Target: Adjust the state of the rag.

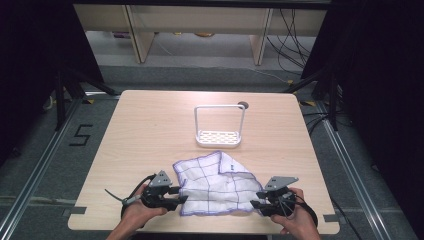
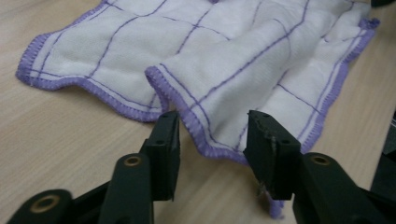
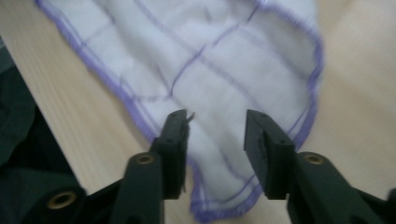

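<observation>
A white cloth (image 1: 215, 184) with purple grid lines and purple stitched edging lies crumpled on the near part of the wooden table. My left gripper (image 1: 181, 195) is at its left edge, open, and the hem of the cloth (image 2: 212, 135) runs between its two black jaws. My right gripper (image 1: 255, 199) is at the cloth's right corner, open too, with that corner of the cloth (image 3: 217, 154) lying in the gap between its jaws. A fold of the cloth (image 2: 187, 88) rises just ahead of the left gripper.
A white wire rack (image 1: 219, 125) with a perforated base stands behind the cloth at mid-table. A small dark round hole (image 1: 243, 105) sits near the far edge. The table's front edge (image 1: 200, 231) runs close under both hands.
</observation>
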